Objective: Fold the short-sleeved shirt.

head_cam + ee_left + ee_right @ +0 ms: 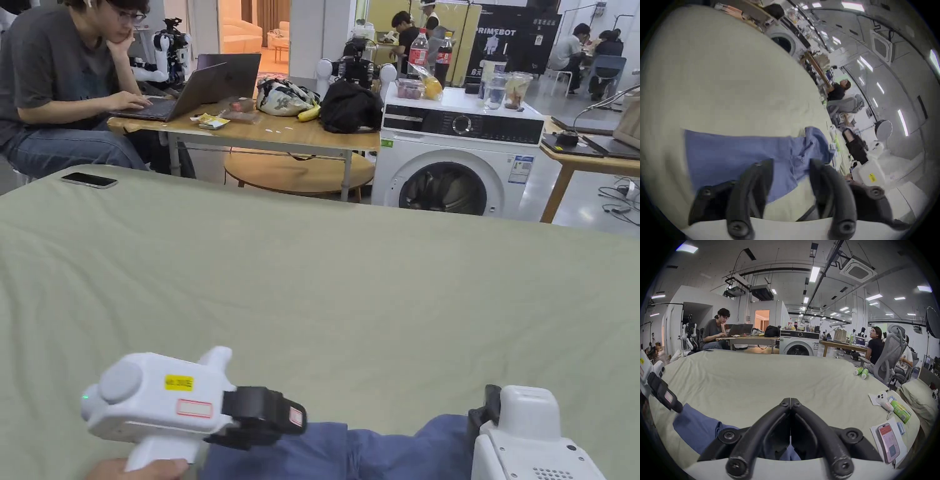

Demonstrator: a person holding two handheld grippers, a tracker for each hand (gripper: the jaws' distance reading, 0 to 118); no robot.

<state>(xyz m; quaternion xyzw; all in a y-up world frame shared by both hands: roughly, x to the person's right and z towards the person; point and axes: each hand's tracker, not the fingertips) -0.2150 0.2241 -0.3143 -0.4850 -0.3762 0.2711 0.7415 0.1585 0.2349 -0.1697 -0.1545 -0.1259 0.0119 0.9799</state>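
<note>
The blue shirt (pixel 350 451) lies rumpled at the near edge of the green sheet (pixel 350 300), between my two grippers. My left gripper (pixel 791 164) hangs just over its left part with the jaws apart, nothing between them; I see cloth under one jaw and bare sheet under the other. My right gripper (pixel 790 400) sits over the shirt's right end, jaw tips pressed together and gripping nothing that I can see. On the far left of the sheet rests a dark phone (pixel 89 180). Beyond the sheet stands a washing machine (pixel 459 159).
</note>
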